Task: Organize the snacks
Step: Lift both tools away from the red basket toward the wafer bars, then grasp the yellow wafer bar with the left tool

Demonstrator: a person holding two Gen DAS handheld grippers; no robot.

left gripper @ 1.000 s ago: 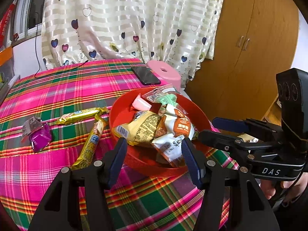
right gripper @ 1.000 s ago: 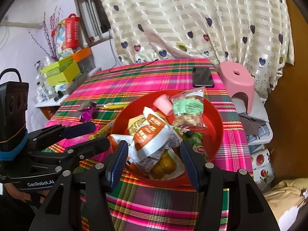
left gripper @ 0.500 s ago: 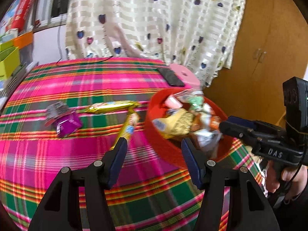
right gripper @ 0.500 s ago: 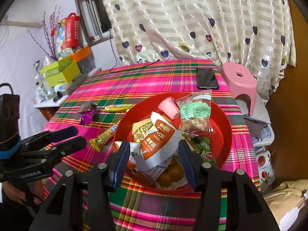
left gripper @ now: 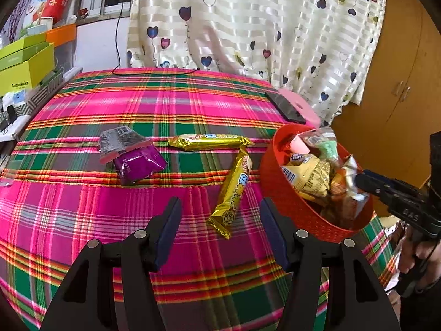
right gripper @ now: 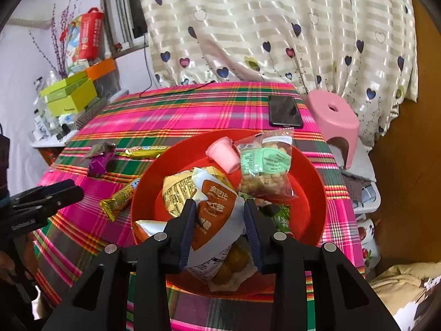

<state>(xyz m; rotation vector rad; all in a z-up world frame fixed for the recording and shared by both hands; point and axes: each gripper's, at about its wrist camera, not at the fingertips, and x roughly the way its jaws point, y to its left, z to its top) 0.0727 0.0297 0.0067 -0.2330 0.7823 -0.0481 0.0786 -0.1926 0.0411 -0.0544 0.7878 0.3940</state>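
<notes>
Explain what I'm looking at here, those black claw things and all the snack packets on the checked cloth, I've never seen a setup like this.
These are two hand-held grippers, each carrying a camera that looks along its fingers. The left gripper is open over the plaid tablecloth, near a gold snack bar; a second gold bar and a purple packet also lie there. The right gripper has just been closing around a brown-and-white snack bag in the red bowl. A phone lies further back.
</notes>
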